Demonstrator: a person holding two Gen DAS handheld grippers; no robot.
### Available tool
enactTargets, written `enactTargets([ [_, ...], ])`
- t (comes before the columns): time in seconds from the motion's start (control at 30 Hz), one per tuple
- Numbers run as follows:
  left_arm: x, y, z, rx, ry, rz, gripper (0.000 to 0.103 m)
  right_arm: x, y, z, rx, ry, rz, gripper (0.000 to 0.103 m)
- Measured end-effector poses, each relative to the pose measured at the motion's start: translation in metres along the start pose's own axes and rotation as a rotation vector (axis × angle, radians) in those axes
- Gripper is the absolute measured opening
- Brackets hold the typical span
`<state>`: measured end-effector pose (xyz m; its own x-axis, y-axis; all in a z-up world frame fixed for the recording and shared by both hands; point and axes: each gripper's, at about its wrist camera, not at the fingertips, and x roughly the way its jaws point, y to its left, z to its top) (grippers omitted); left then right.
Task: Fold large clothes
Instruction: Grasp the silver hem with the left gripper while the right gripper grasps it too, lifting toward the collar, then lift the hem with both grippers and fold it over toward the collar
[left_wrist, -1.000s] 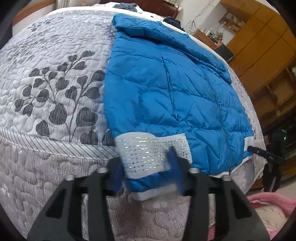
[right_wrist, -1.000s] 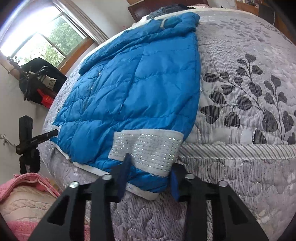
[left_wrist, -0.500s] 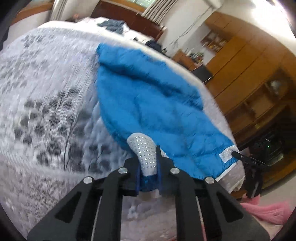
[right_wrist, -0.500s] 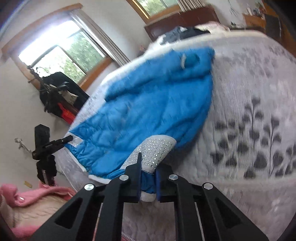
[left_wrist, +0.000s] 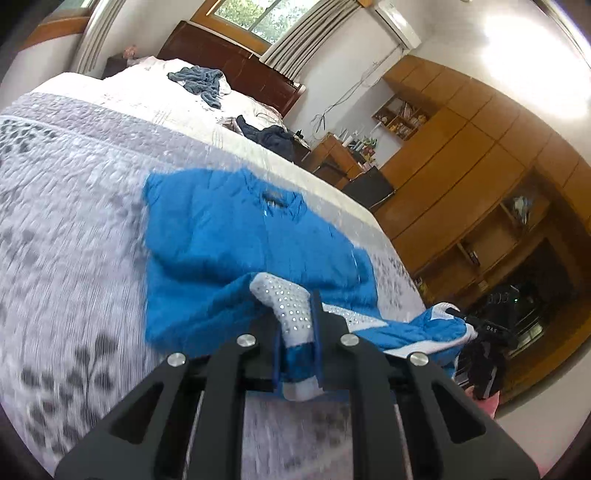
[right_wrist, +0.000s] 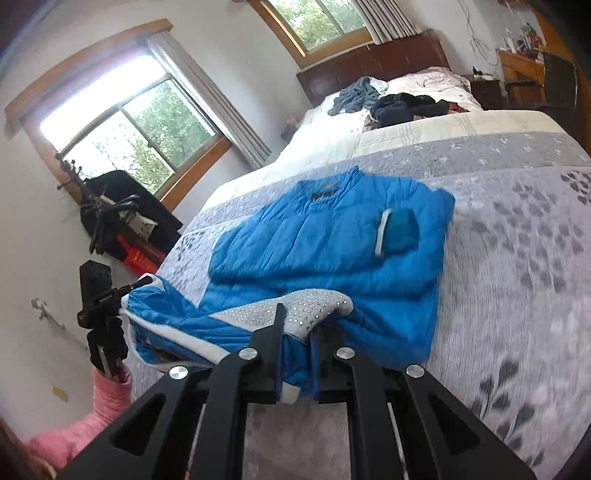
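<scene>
A blue quilted jacket (left_wrist: 229, 236) (right_wrist: 332, 240) lies on the grey leaf-patterned bedspread (left_wrist: 66, 229) (right_wrist: 517, 258). Its hem carries a grey studded band (left_wrist: 291, 306) (right_wrist: 295, 310). My left gripper (left_wrist: 297, 354) is shut on one hem corner, which is lifted off the bed. At the other hem corner my right gripper (right_wrist: 295, 365) is shut on the fabric too, also raised. The hem hangs slack between the two grippers, and a sleeve cuff (right_wrist: 399, 232) lies folded across the jacket's chest.
Loose dark and grey clothes (left_wrist: 203, 83) (right_wrist: 399, 103) lie near the wooden headboard (left_wrist: 236, 62). Wooden cabinets (left_wrist: 480, 177) stand beyond the bed's right side. A black tripod-mounted device (right_wrist: 99, 295) and a pink garment (right_wrist: 99, 413) sit by the bed's other side.
Both grippers went from open around the hem to shut on it, then lifted the hem off the bed and carried it toward the jacket's collar.
</scene>
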<state>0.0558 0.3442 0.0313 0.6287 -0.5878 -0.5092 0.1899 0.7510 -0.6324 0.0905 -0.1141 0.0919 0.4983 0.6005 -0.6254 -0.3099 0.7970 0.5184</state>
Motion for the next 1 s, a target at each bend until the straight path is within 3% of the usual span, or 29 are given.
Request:
enactTargets([
  [0.3, 0.088, 0.05, 0.059, -0.096, 0.093, 0.036, 0.012, 0.069, -0.048, 0.067, 0.112, 0.077, -0.028, 0.011],
  [0.6, 0.161, 0.106, 0.086, -0.22, 0.189, 0.067, 0.015, 0.139, -0.107, 0.092, 0.235, 0.191, -0.102, 0.011],
  [0.77, 0.17, 0.114, 0.091, -0.263, 0.205, 0.039, 0.016, 0.151, -0.122, 0.092, 0.269, 0.202, -0.084, 0.012],
  [1.0, 0.13, 0.108, 0.087, -0.252, 0.183, -0.052, 0.026, 0.111, -0.121, 0.082, 0.274, 0.148, 0.018, 0.029],
])
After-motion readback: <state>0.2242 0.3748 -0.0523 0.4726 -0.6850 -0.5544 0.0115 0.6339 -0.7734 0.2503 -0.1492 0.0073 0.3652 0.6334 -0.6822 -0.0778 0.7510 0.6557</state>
